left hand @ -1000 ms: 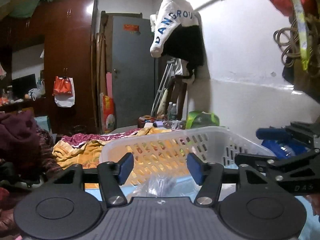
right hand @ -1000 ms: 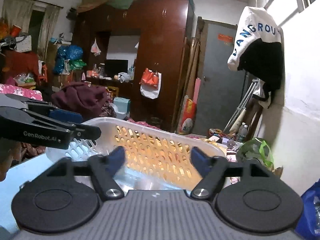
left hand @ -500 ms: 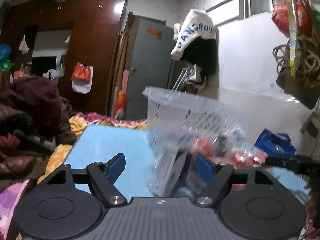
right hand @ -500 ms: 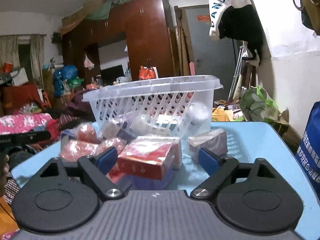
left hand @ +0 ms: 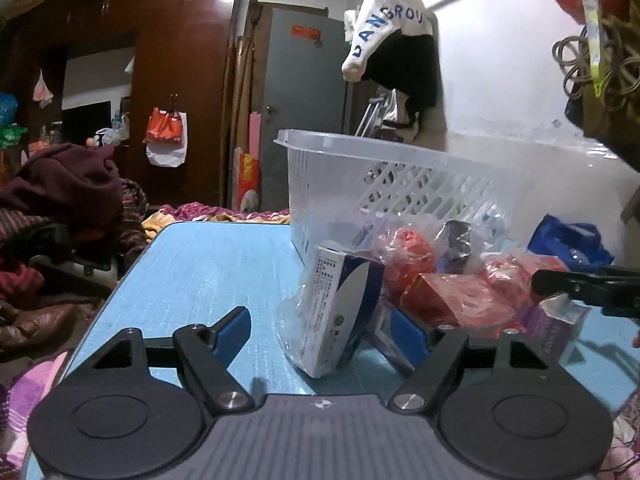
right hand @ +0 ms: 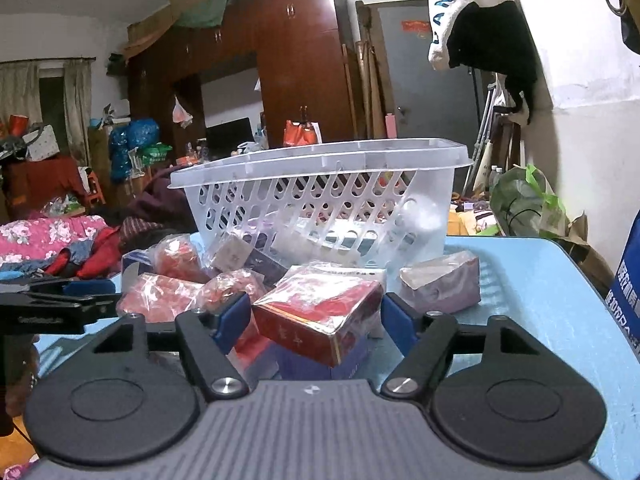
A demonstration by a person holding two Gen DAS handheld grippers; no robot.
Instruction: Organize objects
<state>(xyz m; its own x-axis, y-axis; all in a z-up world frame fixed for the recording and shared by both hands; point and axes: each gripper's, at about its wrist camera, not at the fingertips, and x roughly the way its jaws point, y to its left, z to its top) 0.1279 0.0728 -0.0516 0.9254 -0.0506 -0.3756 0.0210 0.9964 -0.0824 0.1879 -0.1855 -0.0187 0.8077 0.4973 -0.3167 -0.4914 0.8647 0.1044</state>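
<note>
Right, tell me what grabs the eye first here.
A clear slotted basket stands on the blue table, with a heap of bagged red packets and boxes piled before it. The right gripper, closing, straddles a wrapped red box; the left gripper brackets a white-and-blue box.

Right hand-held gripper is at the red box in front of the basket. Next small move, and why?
Probably finish closing on the red box, then lift it toward the clear basket. The right hand-held gripper has the box between its closing fingers, with the pads seemingly not yet pressing. The box sits atop the pile on the blue table, so it should lift free.
</note>
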